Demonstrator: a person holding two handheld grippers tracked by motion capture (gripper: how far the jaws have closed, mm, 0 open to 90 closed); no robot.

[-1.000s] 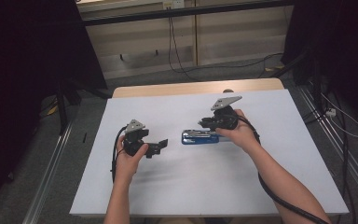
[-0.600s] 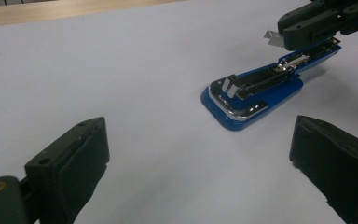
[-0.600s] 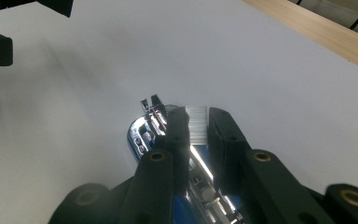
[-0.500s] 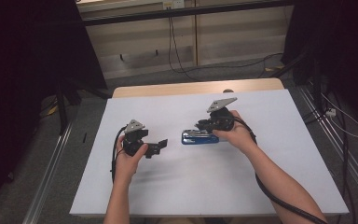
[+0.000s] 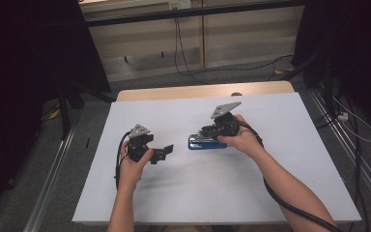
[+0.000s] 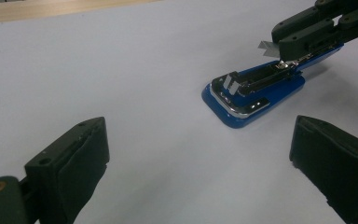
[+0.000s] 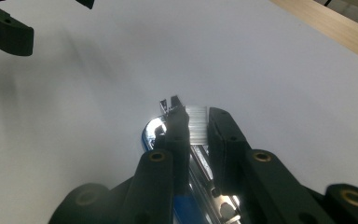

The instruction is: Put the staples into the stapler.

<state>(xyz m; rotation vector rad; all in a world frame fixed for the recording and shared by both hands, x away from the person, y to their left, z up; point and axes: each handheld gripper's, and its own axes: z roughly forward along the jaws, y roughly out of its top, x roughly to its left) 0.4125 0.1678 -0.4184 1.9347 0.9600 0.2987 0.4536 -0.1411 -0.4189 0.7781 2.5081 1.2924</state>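
The blue stapler (image 5: 206,142) lies mid-table with its long axis running left-right, its right end under the right gripper (image 5: 212,131), whose jaws pinch a strip of staples (image 7: 196,122), while the left gripper (image 5: 160,153) waits open just beside its left end.

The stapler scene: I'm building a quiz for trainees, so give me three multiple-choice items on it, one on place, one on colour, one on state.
1. Where is the stapler?
A. at the right claw
B. in the left claw
C. on the floor

2. What colour is its base?
A. red
B. blue
C. green

3. How do the left claw's jaws stand?
A. open, nothing between them
B. shut on a strip
C. shut on the stapler

Key: 1 A, the right claw's jaws sit over its top; 2 B, blue base in the left gripper view; 3 A, wide apart over the bare table.
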